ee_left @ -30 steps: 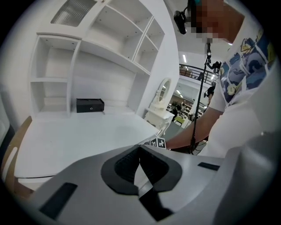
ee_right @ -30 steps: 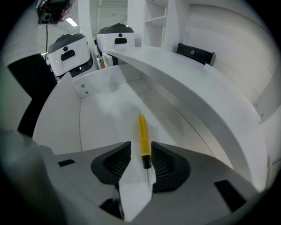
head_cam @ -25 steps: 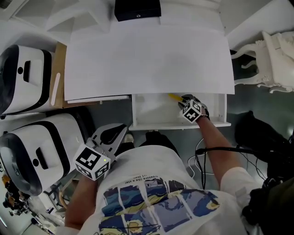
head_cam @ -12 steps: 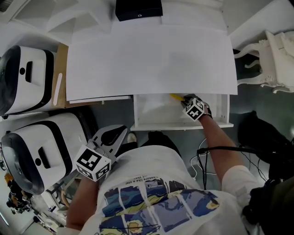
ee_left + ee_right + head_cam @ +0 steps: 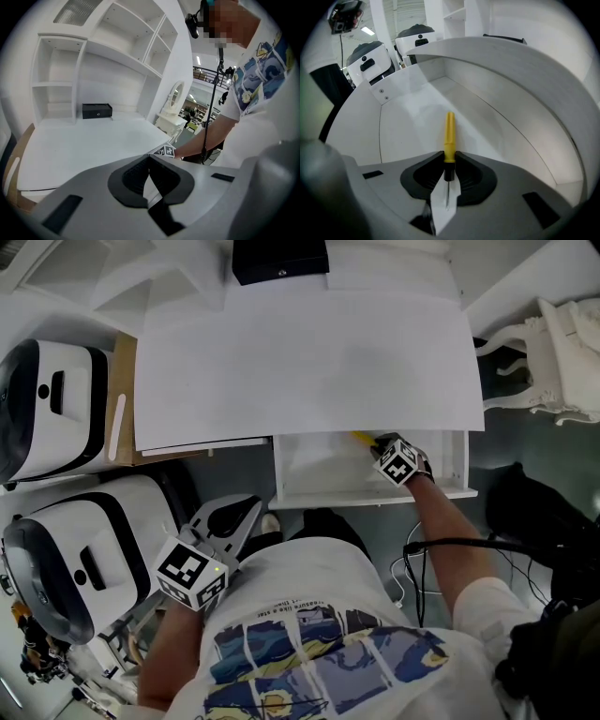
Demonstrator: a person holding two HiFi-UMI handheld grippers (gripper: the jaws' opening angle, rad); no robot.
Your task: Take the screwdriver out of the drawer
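Note:
A screwdriver (image 5: 449, 136) with a yellow handle and thin metal shaft lies on the floor of the open white drawer (image 5: 309, 474); its handle tip (image 5: 361, 438) pokes out past the gripper in the head view. My right gripper (image 5: 449, 160) reaches steeply down into the drawer (image 5: 408, 117). Its jaws have just been closing and now pinch the handle's lower end at the black collar. In the head view the right gripper (image 5: 382, 450) sits at the drawer's right part. My left gripper (image 5: 246, 514) hangs by the person's left side, jaws together and empty (image 5: 150, 158).
The white desk top (image 5: 309, 362) overhangs the drawer's back; a black box (image 5: 280, 259) stands at its far edge. Two white-and-black machines (image 5: 47, 399) (image 5: 84, 559) stand at the left. A white ornate chair (image 5: 562, 362) and black cables (image 5: 422, 549) are at the right.
Both grippers stay where they were; only the head view shifts slightly.

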